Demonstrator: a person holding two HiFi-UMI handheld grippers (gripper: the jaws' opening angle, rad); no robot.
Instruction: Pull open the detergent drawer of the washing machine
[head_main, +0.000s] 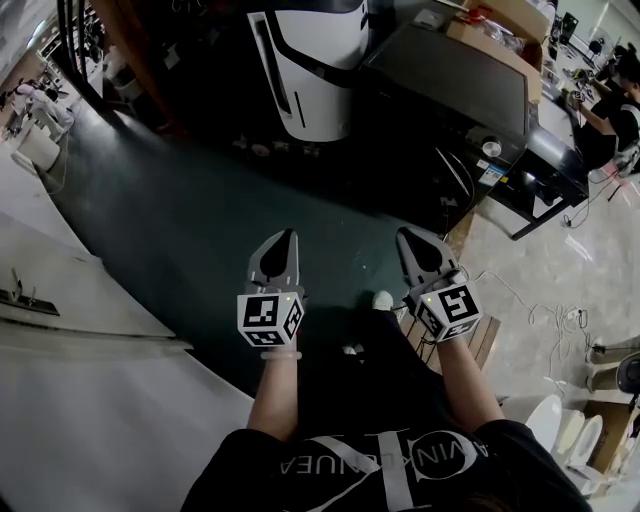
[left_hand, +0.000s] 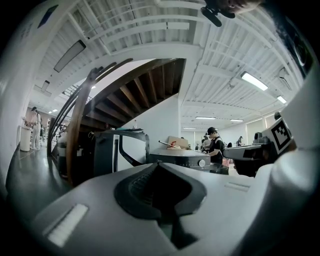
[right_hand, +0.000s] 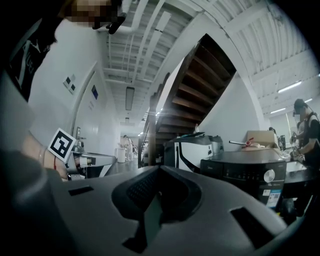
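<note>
The washing machine (head_main: 455, 85) is a dark box with a flat top, standing at the upper right of the head view, well ahead of both grippers. The left gripper view shows its front panel and round knob (left_hand: 201, 162), and it appears again in the right gripper view (right_hand: 247, 172). I cannot make out its detergent drawer. My left gripper (head_main: 281, 240) (left_hand: 159, 165) is held level over the dark green floor, jaws shut and empty. Beside it my right gripper (head_main: 416, 240) (right_hand: 160, 168) is also level, its jaws together with nothing between them.
A white-and-black appliance (head_main: 315, 60) stands left of the washer, under a wooden staircase (left_hand: 142, 95). A white surface (head_main: 80, 310) runs along the left. A wooden pallet (head_main: 482, 338) and cables (head_main: 545, 312) lie on the floor at right. People (head_main: 612, 110) work at desks at far right.
</note>
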